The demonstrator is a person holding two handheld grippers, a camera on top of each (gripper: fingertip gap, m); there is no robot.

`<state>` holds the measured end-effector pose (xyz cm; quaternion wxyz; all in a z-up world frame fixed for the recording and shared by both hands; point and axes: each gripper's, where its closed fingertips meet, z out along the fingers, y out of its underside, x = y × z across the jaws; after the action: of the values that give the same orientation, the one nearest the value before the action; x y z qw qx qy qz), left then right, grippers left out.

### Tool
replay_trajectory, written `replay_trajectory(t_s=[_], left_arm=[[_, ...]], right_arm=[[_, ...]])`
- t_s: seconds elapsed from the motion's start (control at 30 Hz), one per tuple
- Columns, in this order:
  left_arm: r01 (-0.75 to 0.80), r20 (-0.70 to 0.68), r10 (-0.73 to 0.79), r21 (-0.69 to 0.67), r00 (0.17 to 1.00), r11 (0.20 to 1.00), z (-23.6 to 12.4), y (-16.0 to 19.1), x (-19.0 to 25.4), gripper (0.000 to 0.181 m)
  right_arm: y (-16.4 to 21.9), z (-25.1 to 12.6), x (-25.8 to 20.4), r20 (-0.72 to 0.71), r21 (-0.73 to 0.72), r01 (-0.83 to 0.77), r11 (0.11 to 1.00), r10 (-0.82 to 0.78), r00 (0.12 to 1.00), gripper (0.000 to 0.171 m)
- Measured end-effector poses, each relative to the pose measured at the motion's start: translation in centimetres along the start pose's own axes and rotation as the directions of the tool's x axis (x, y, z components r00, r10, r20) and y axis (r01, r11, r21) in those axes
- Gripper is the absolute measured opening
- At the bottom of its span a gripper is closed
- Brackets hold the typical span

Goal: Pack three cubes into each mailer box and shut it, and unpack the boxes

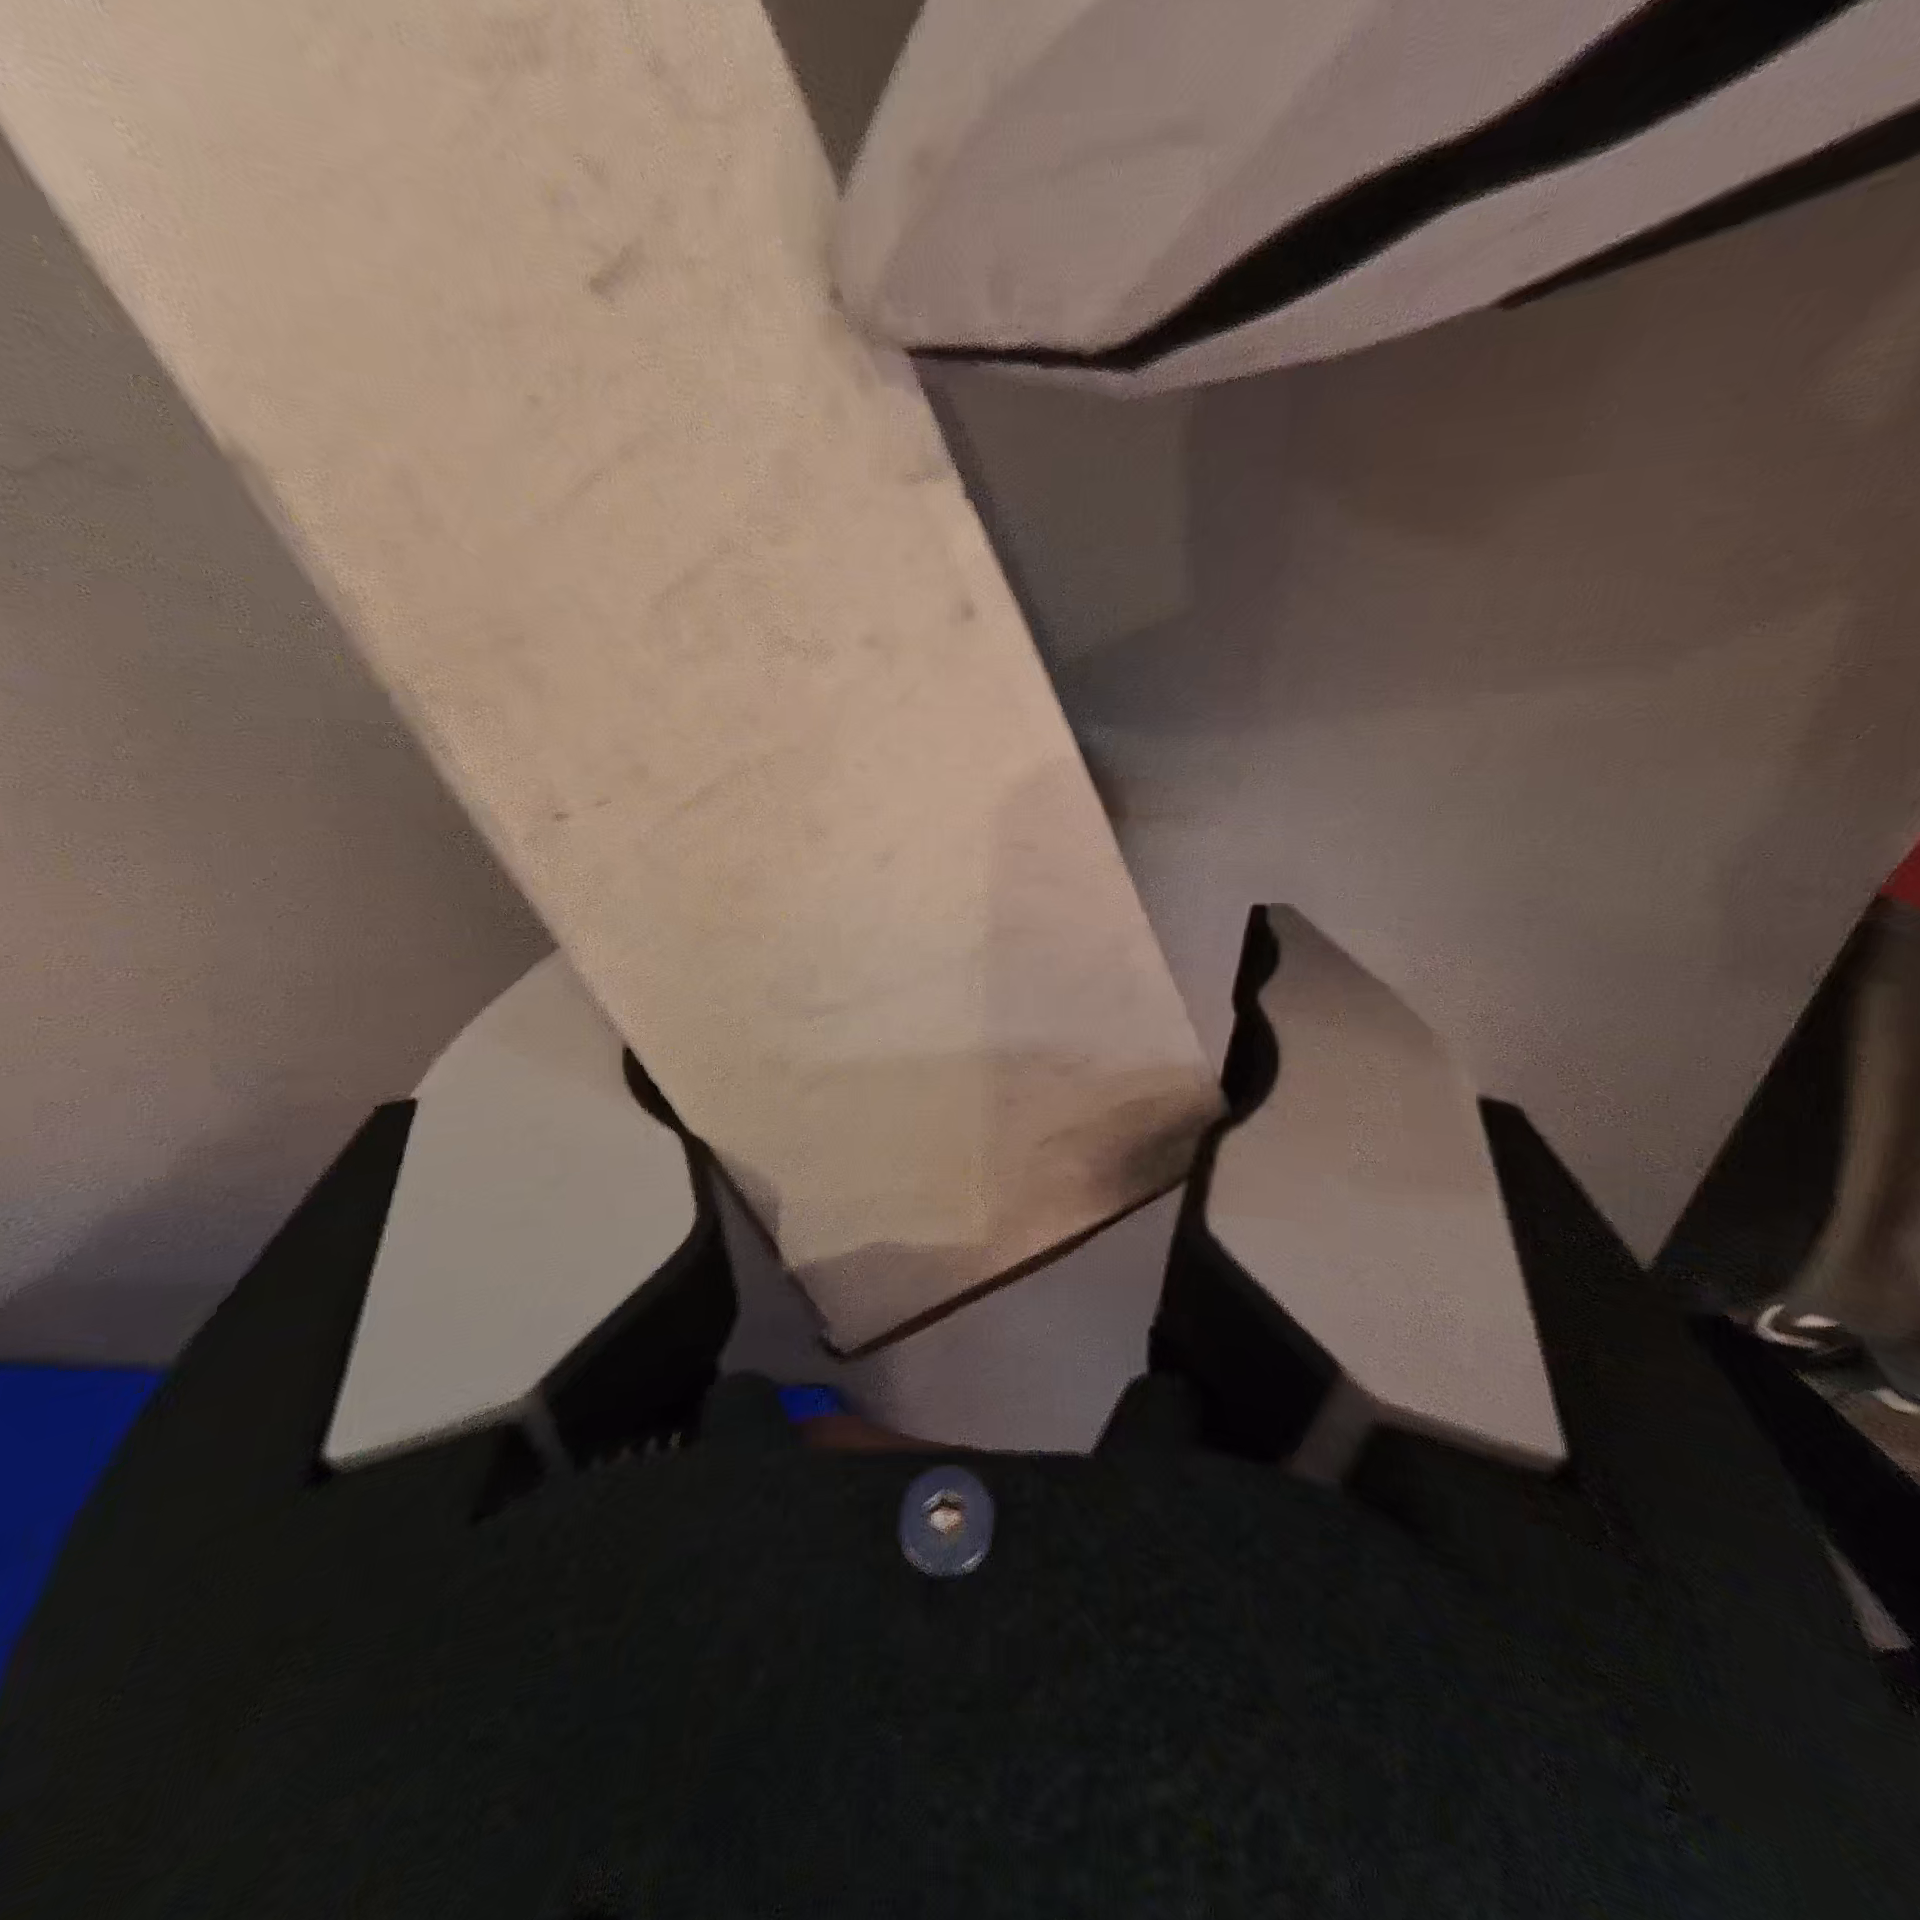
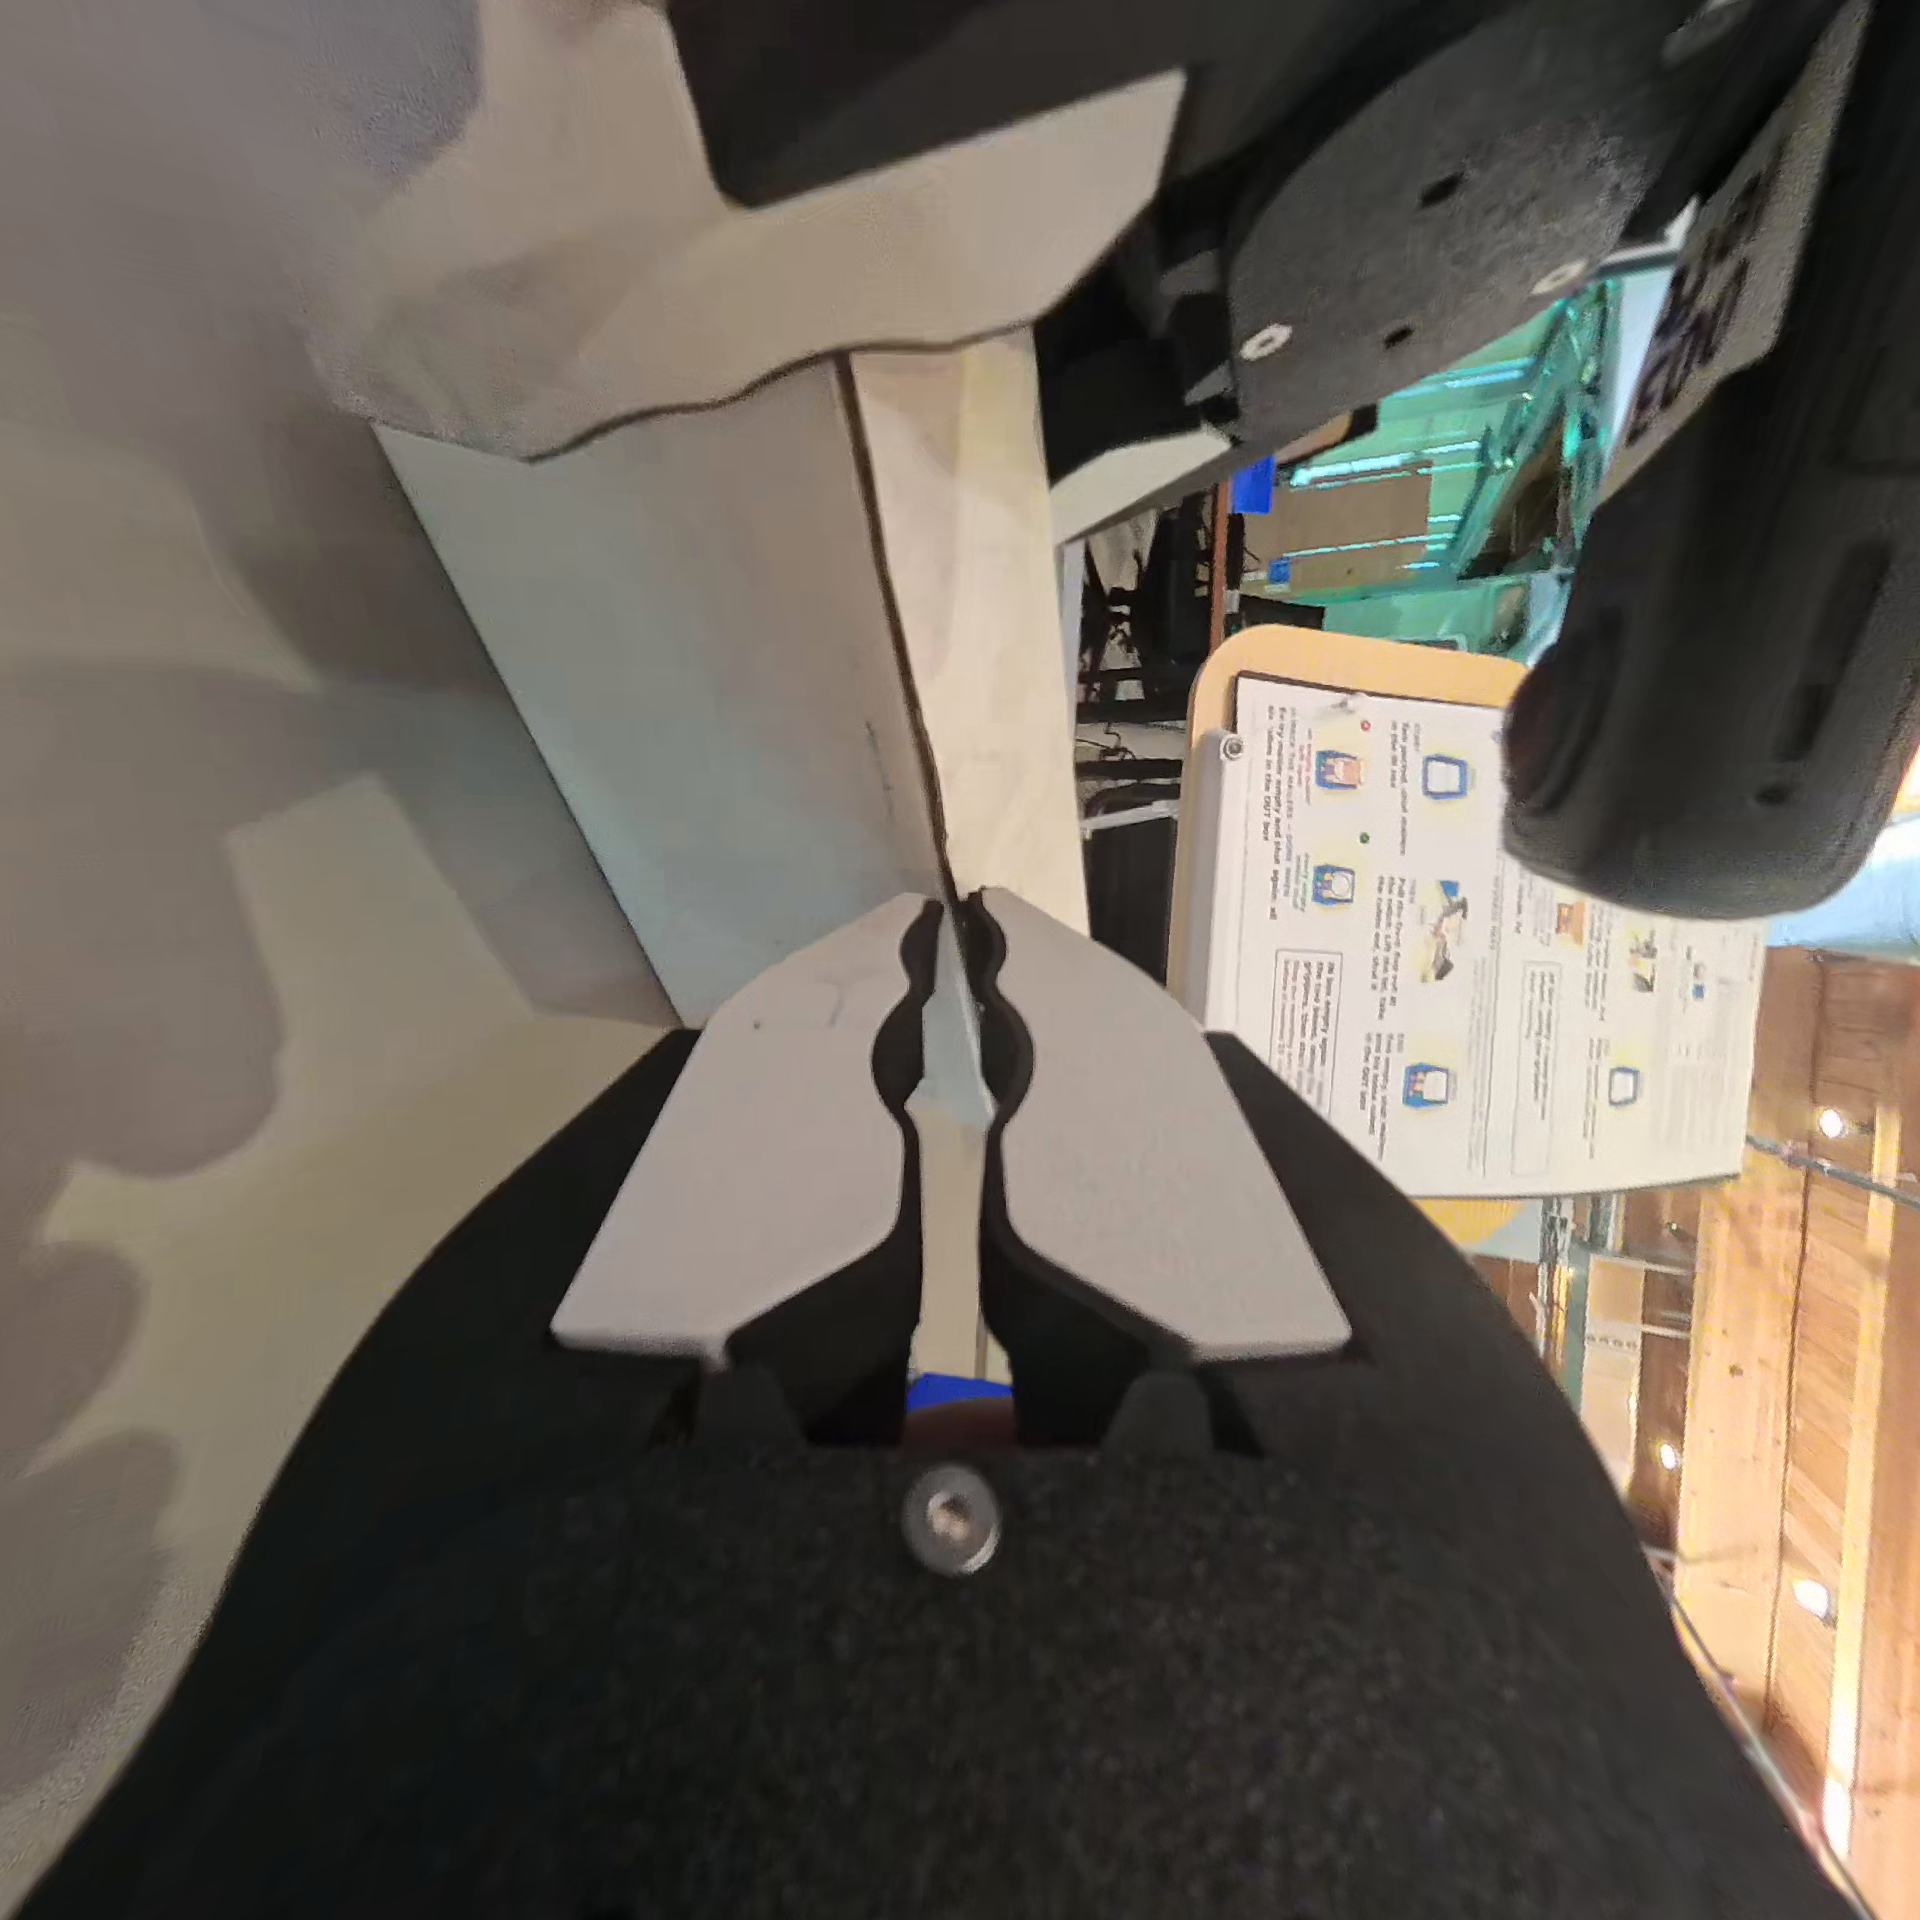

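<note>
While right fingers (image 2: 954,920) pinch a mailer box (image 2: 665,644) flap's edge, left fingers (image 1: 914,997) gape around another flap (image 1: 644,623).

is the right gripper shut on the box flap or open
Shut: the right gripper pinches the white mailer box flap, its thin edge running between the nearly closed jaws.

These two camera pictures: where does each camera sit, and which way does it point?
Left wrist view: on the left gripper, looking along its open fingers at a white cardboard flap.
Right wrist view: on the right gripper, shut on a thin cardboard panel; the other gripper's black body shows above.
Shared: white mailer box cardboard.
</note>
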<state>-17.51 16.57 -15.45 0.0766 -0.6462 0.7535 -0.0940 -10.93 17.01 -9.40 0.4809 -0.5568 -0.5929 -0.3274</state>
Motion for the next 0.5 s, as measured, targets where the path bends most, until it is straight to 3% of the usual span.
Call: replay_trajectory(t_s=[0.03,0.37,0.5], left_arm=[[0.023,-0.018,-0.022,0.020,1.000,1.000,0.0,-0.1,0.1,0.102],[0.005,-0.093,0.000,0.055,0.996,0.998,0.0,0.1,0.5,0.100],[0.033,-0.093,-0.026,0.070,0.995,0.997,-0.1,0.1,0.2,0.099]], right_arm=[[0.0,0.2,0.1,0.018,0.005,0.011,1.000,-0.011,1.000,0.005],[-0.9,0.5,0.3,0.260,0.087,-0.050,0.995,0.026,0.965,0.026],[-2.1,0.0,1.3,0.273,0.139,-0.123,0.983,0.081,0.958,0.021]])
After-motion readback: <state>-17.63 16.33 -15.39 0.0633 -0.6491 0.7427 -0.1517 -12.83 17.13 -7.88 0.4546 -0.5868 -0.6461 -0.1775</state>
